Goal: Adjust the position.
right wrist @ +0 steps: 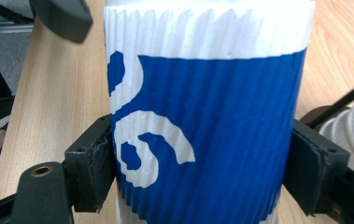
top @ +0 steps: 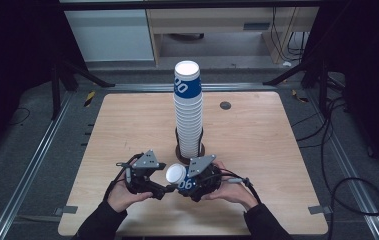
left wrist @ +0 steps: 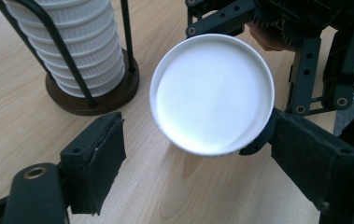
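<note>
One loose cup, blue and white, ribbed wall, lies just in front of the cup stack, held sideways above the surface. Right tool: jaws closed on the cup's wall, both pads touching. Left tool: jaws spread wide, one jaw touching the cup's white end, nothing gripped. Risk: paper wall may crush or slip if squeezed harder; a careless swing could knock the stack, tall in its dark wire holder. Unclear: whether the white end is mouth or base. Hidden: stack's lowest cups, partly behind the holder's wires.
</note>
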Motion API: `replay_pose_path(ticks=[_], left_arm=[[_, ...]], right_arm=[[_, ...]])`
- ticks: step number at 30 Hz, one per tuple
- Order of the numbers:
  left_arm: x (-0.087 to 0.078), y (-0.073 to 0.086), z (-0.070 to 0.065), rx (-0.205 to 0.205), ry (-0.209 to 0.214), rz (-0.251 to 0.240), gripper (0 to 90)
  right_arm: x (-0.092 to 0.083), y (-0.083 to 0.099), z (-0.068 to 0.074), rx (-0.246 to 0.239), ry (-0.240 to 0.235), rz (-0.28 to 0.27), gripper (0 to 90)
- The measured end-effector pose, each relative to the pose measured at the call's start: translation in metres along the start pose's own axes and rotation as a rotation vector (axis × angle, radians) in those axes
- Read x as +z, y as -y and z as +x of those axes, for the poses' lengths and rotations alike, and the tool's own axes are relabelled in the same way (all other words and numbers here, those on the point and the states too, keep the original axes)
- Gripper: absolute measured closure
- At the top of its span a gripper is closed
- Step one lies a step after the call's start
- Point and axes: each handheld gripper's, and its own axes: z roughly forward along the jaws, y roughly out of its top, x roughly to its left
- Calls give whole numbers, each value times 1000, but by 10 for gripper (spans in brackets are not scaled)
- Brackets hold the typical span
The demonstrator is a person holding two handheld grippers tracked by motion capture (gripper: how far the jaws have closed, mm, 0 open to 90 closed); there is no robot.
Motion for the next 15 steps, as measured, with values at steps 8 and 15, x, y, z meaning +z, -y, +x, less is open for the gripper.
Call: replay_pose_path(ticks=[8, 15], left_arm=[[7, 0, -3, 15, 25, 31, 179], [11, 1, -4, 25, 40, 56, 206]], right_arm=[[7, -3, 5, -36, -15, 13, 215], [10, -5, 10, -63, -25, 11, 215]])
